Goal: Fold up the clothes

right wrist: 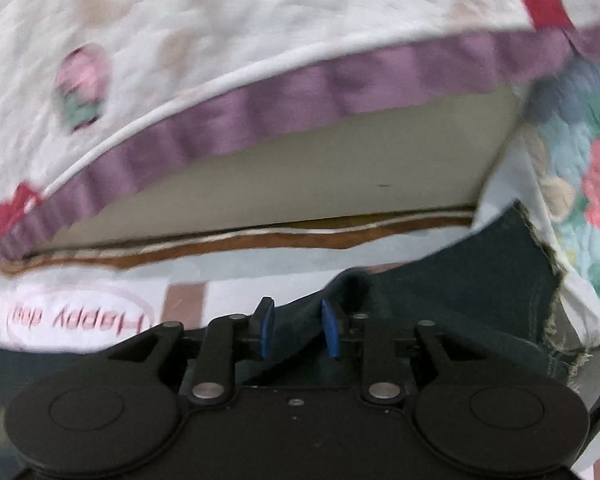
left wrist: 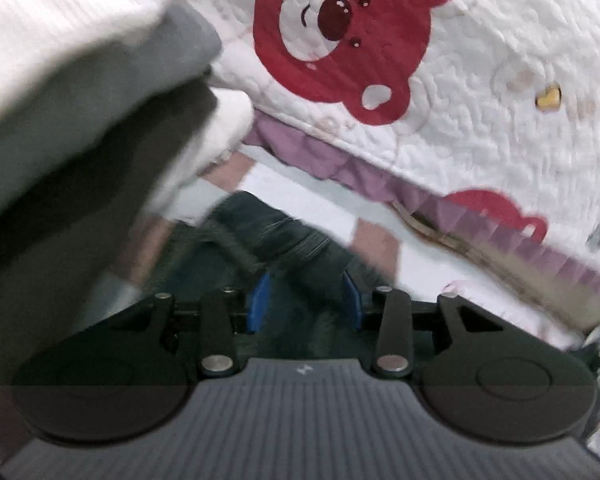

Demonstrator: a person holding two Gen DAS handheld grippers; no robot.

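No container is showing in either view; the scene is a bed with fabrics lying on it.

The left gripper [left wrist: 306,300] is holding its blue fingers [left wrist: 260,304] apart, with a thick roll of the dark denim garment [left wrist: 268,232] bunching between them and running away to the far left. Whether the pads are pressing the cloth or merely flanking it is hard to tell through the blur. A white and grey cloth [left wrist: 80,92] is hanging at the left of that view, just beside the denim. The quilt [left wrist: 480,92], white with red bear faces and a purple frill, is stretching across the far right.

The right gripper [right wrist: 296,330] is clamping a raised fold of the dark denim garment [right wrist: 460,292] between its narrowly spaced blue fingers [right wrist: 267,330]. The denim is spreading to the right, its frayed edge [right wrist: 548,256] lying near a floral blanket [right wrist: 588,184]. The checked sheet [right wrist: 80,312], printed "Happy day", is lying under the denim at the near left, below the quilt's purple frill [right wrist: 260,108].
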